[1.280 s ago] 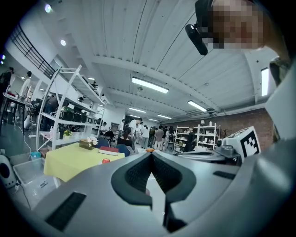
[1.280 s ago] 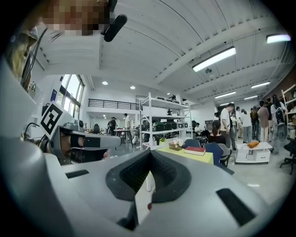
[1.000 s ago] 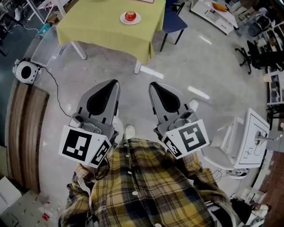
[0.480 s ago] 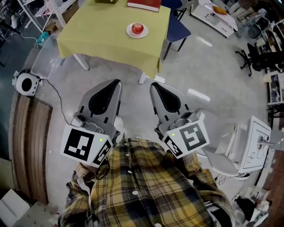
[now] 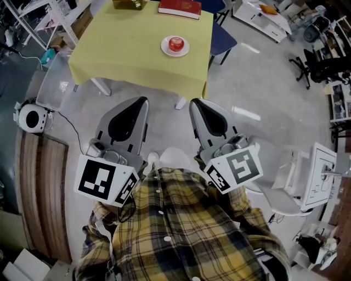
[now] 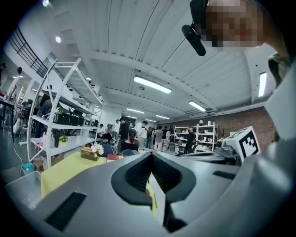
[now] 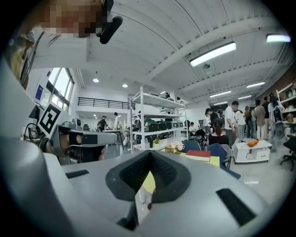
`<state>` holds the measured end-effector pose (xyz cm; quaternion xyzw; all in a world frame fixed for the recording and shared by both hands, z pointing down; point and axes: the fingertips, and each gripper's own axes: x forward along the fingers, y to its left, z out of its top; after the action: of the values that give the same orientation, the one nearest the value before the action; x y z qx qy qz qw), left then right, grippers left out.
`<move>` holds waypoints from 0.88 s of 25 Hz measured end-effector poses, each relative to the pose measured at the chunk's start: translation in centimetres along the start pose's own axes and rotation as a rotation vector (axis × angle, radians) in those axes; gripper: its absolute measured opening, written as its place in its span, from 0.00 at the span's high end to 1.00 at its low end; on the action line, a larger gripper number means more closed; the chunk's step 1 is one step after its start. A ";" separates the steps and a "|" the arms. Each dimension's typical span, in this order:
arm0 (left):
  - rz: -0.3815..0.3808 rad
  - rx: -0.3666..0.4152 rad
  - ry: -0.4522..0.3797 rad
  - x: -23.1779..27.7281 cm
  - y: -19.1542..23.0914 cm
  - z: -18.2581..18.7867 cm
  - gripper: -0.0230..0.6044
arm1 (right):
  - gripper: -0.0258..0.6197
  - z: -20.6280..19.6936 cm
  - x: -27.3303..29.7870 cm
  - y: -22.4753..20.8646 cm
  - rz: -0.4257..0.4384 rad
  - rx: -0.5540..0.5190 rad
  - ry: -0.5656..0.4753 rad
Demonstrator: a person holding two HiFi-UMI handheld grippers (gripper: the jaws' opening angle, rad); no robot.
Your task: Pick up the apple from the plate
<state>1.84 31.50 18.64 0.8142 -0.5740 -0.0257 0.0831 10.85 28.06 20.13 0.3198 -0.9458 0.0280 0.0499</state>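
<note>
Nothing grabbed yet! The apple point(image 5: 176, 44) sits on its plate point(image 5: 165, 50) on the table point(image 5: 126, 52). The left gripper point(image 5: 140, 104) and right gripper point(image 5: 198, 105) are both closed, empty, and well short of the table.

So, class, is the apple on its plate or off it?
On it: the apple sits in the middle of the white plate.

Red book point(image 5: 185, 7), box point(image 5: 129, 4) — cut off by top edge.

Yellow-and-navy plaid shirt point(image 5: 181, 230) (white buttons); grey, black-padded left gripper point(image 5: 143, 101) and right gripper point(image 5: 193, 103), black-and-white marker cubes point(image 5: 101, 181).
</note>
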 end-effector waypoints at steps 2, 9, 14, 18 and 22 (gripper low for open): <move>-0.005 -0.011 0.008 0.7 1.0 -0.2 0.96 | 0.96 -0.2 1.0 -0.5 -0.010 0.006 0.011; -0.025 -0.026 0.026 5.8 4.3 -0.4 0.96 | 0.96 -0.4 5.5 -4.1 -0.025 0.006 0.036; -0.025 -0.032 0.023 11.7 6.9 0.4 0.96 | 0.96 0.2 9.8 -8.5 -0.012 -0.003 0.049; -0.016 -0.043 0.016 16.9 8.7 1.1 0.96 | 0.96 1.0 13.3 -12.7 0.001 -0.013 0.055; -0.001 -0.050 0.002 21.5 10.2 2.2 0.96 | 0.96 2.0 16.0 -16.7 0.018 -0.026 0.055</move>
<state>-0.63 7.78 19.34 0.8121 -0.5729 -0.0395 0.1039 8.16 4.99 20.30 0.3097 -0.9471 0.0251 0.0800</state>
